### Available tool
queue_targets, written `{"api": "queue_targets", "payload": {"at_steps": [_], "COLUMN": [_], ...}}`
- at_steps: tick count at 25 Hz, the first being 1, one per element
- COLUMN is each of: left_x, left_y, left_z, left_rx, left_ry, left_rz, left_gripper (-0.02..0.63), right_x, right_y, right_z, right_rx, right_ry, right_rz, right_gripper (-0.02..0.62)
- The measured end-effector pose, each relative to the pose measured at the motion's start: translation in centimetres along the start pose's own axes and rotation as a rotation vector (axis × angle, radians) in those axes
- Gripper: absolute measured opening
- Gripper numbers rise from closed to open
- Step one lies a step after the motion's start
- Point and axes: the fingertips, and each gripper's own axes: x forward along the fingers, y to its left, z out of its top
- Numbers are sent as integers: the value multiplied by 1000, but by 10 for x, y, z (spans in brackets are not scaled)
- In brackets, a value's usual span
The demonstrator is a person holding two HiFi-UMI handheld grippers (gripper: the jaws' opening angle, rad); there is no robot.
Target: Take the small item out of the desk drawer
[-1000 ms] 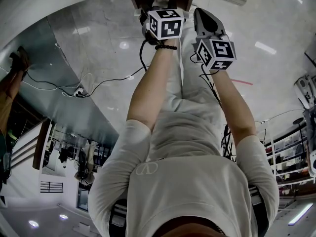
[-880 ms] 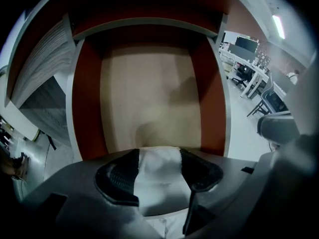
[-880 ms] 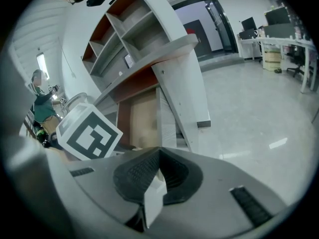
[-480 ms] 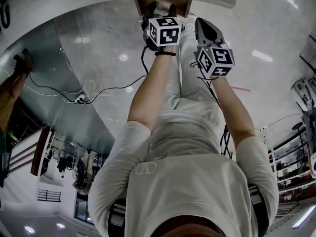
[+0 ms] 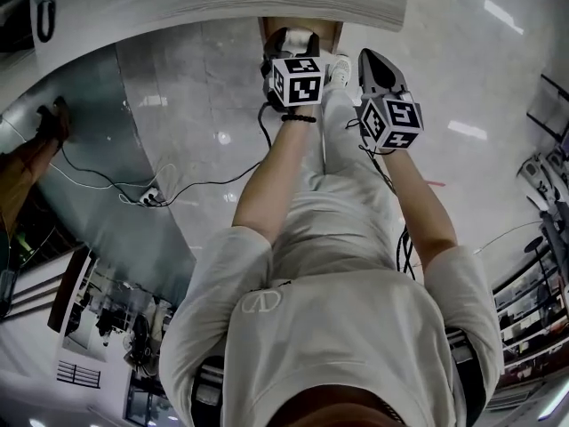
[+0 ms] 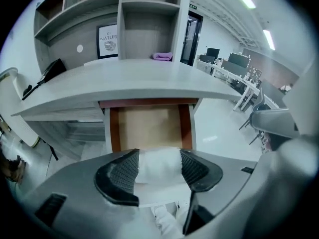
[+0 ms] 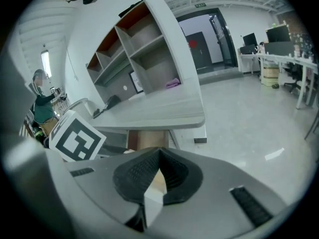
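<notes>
My left gripper [image 6: 158, 168] is shut on a small white item [image 6: 158, 164], pressed between its two black pads [image 6: 121, 174]. It hangs in front of the open desk drawer [image 6: 149, 127], whose bare wooden bottom shows beyond the jaws. In the head view the left gripper [image 5: 291, 40] holds the white item [image 5: 300, 39] just before the drawer [image 5: 331, 29]. My right gripper [image 5: 373, 59] is beside it on the right. Its jaws [image 7: 158, 171] are shut together with nothing between them.
The grey desk top [image 6: 134, 86] juts out over the drawer, with shelves [image 6: 149, 29] above holding a framed picture [image 6: 108, 40] and a purple thing [image 6: 162, 56]. Cables and a power strip [image 5: 147, 198] lie on the floor at left. Office desks and chairs [image 6: 249, 88] stand at right.
Both grippers and the drawer sit lower in the head view than a second ago. The left gripper still holds the white item and the right jaws stay shut.
</notes>
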Motion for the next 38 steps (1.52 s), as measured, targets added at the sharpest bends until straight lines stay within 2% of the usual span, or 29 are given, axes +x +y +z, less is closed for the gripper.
{"api": "queue_targets", "payload": {"at_steps": [10, 15, 25, 33, 38], "left_x": [-70, -110, -197, -265, -312], "left_y": [-16, -13, 7, -2, -6], "left_z": [36, 62, 123, 166, 195], "left_rx": [28, 55, 72, 99, 105], "left_ry": [-111, -189, -367, -511, -630], "left_rz": [-93, -114, -113, -160, -201], "left_gripper": [255, 255, 255, 255, 255], "right_x": [-34, -57, -108, -155, -189], "right_y": [38, 48, 57, 59, 57], "right_z": [58, 91, 160, 221, 251], "right_rx": [-49, -84, -117, -127, -160], "right_ry": [-78, -127, -224, -320, -374], "right_rz": [22, 20, -7, -17, -32], "right_gripper": [2, 2, 2, 2, 2]}}
